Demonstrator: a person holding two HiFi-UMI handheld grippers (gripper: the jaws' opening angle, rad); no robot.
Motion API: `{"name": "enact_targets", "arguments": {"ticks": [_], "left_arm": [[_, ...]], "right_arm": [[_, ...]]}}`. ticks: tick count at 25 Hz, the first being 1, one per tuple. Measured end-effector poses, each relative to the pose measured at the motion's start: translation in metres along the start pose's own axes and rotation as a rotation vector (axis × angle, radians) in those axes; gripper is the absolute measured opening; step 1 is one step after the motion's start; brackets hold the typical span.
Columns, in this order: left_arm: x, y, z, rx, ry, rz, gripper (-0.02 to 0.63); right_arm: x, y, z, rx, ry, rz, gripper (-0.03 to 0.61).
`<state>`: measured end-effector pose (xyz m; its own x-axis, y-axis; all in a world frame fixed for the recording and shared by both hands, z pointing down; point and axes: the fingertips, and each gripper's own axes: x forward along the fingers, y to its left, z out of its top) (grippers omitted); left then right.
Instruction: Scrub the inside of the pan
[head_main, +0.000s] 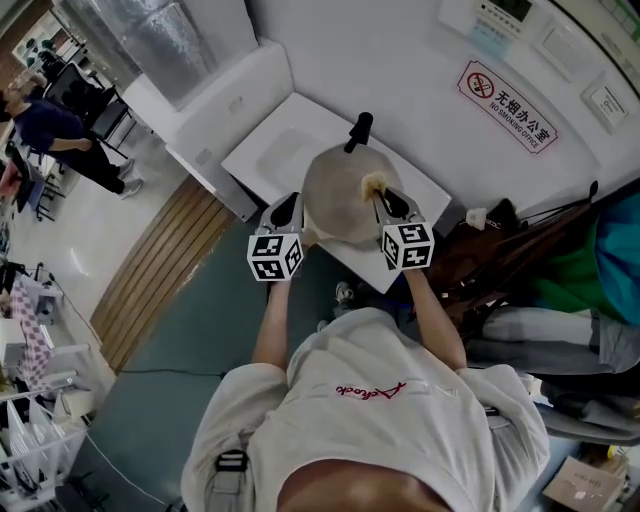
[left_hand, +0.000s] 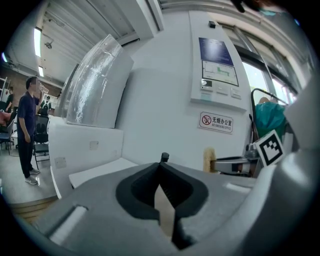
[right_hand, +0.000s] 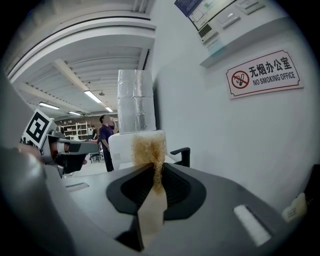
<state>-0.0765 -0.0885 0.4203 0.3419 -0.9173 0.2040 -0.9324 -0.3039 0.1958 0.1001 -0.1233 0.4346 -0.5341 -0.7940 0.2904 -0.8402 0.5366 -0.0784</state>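
left claw (head_main: 288, 208): jaws clamped | right claw (head_main: 392, 205): jaws clamped | arms (head_main: 270, 325): both extended forward

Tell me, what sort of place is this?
Probably an office or workshop hall, not a home kitchen. A "No Smoking Office" sign and a control panel hang on the wall, a foil-wrapped duct rises nearby, and the pan and brush are held over a plain white table.

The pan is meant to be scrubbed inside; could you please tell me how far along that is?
Done: the left gripper is shut on a thin tan edge, apparently the rim of the pan, on the white table. In hand: the right gripper is shut on a bristle brush, held at the pan. Left: the scrubbing itself; the inside's cleanliness cannot be judged.
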Motion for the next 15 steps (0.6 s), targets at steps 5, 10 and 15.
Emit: {"name": "enact_targets", "arguments": {"ticks": [5, 10, 15], "left_arm": [[-0.007, -0.0021, -0.0074, -0.003, 0.013, -0.004, 0.0], [-0.0078, -0.0042, -0.0085, 0.002, 0.014, -0.015, 0.0], [-0.006, -0.0059, -0.0053, 0.004, 0.007, -0.02, 0.0]], "right_arm": [[-0.0051, 0.0036, -0.0046, -0.005, 0.008, -0.007, 0.06], [-0.0069, 0.0067, -0.004, -0.038, 0.009, -0.007, 0.06], [-0.0079, 0.0059, -0.0017, -0.021, 0.004, -0.008, 0.058]]}}
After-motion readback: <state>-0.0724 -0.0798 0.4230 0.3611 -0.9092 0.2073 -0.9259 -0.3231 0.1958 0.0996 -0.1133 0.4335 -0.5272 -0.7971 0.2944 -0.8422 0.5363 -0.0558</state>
